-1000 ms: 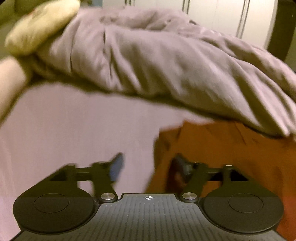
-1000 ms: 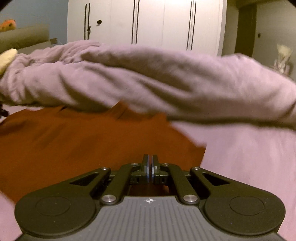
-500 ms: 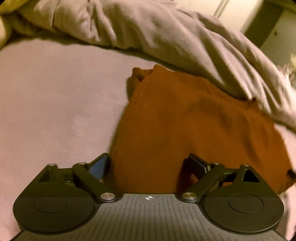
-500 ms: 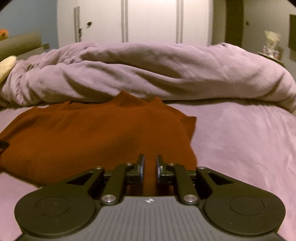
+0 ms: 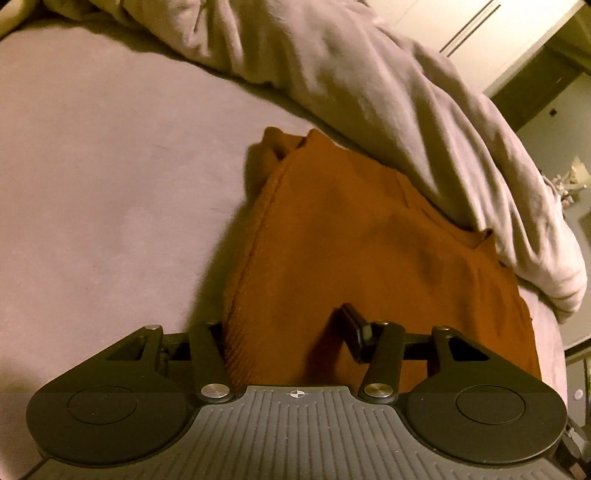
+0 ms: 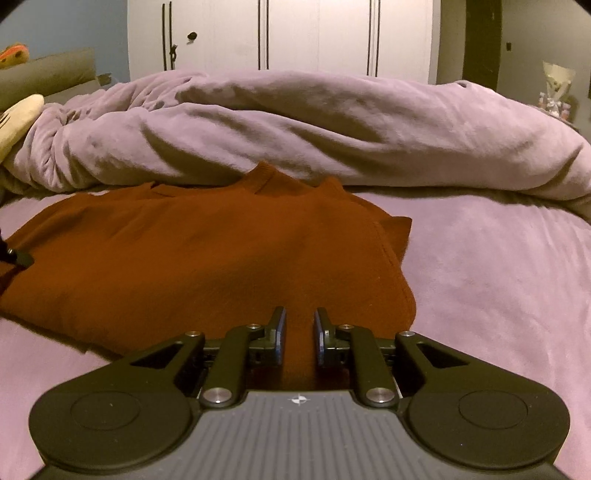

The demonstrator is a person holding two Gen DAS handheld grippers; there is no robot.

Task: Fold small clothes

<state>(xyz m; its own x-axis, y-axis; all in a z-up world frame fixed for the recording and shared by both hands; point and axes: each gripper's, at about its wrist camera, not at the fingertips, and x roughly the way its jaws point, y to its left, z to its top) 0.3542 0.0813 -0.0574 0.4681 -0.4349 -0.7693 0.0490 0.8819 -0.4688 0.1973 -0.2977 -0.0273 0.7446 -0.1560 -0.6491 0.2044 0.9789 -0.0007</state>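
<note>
Left wrist view: bare mauve bed sheet point(image 5: 110, 184) on the left, then a rust-orange garment point(image 5: 351, 240) lying flat, w/ a bunched duvet point(image 5: 369, 85) behind. Left gripper point(image 5: 284, 332) is half open & has just been closing; the garment's left edge sits between its jaws, grip not yet clear. Right wrist view: right gripper point(image 6: 298, 328) is slightly parted over the near hem, holding nothing. Fabric looks light, soft, floppy; best pinched at edges/corners.

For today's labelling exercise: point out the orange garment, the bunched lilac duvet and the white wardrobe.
orange garment point(image 6: 207, 258): right wrist view, middle of its flat top layer.
lilac duvet point(image 6: 314, 129): right wrist view, centre of the bunched roll.
white wardrobe point(image 6: 314, 33): right wrist view, a middle door panel.
</note>
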